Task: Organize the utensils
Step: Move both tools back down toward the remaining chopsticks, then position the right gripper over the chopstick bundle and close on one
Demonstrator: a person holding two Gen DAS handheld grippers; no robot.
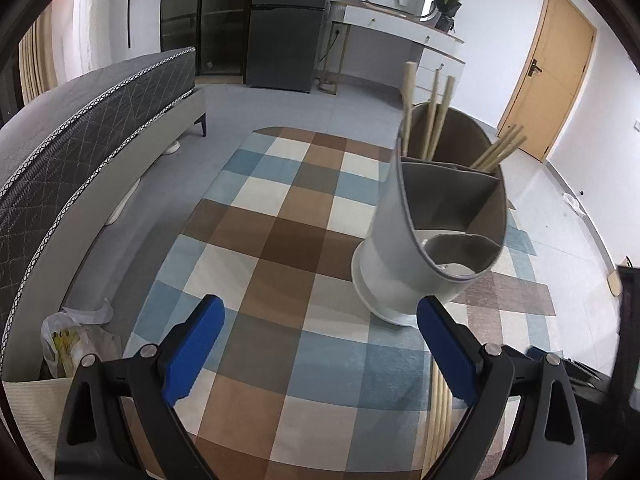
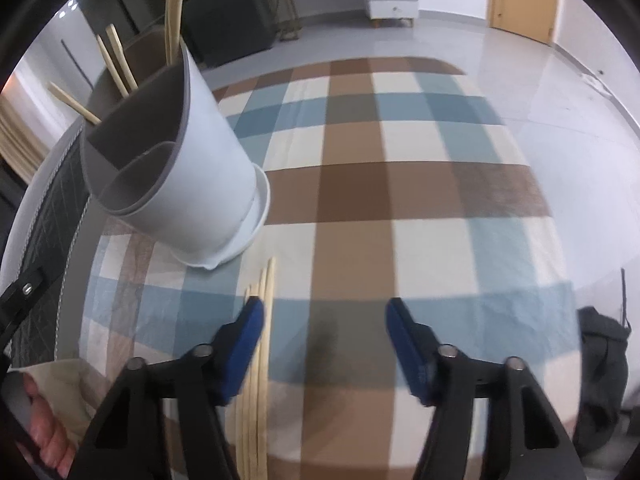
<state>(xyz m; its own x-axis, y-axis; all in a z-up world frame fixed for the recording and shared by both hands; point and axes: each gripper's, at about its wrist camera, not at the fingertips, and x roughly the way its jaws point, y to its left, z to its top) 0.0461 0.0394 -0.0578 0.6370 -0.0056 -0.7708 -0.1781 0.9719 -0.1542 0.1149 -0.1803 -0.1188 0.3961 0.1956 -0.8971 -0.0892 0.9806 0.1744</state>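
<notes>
A white utensil holder [image 1: 400, 248] with grey inner compartments stands on the checked tablecloth [image 1: 280, 240]; it also shows in the right wrist view [image 2: 200, 176]. Several wooden chopsticks [image 1: 434, 116] stand in its rear compartments. More chopsticks [image 2: 258, 360] lie flat on the cloth near the front, also seen in the left wrist view [image 1: 438, 420]. My left gripper [image 1: 320, 324] is open and empty, just in front of the holder. My right gripper [image 2: 324, 320] is open and empty, its left finger [image 2: 244, 344] beside the lying chopsticks.
A grey bed [image 1: 80, 128] runs along the left of the table. A plastic bag [image 1: 76, 344] lies by it. A dark cabinet [image 1: 280, 24], a white dresser [image 1: 400, 28] and a wooden door [image 1: 548, 80] stand at the back. A dark bag [image 2: 604, 364] sits right.
</notes>
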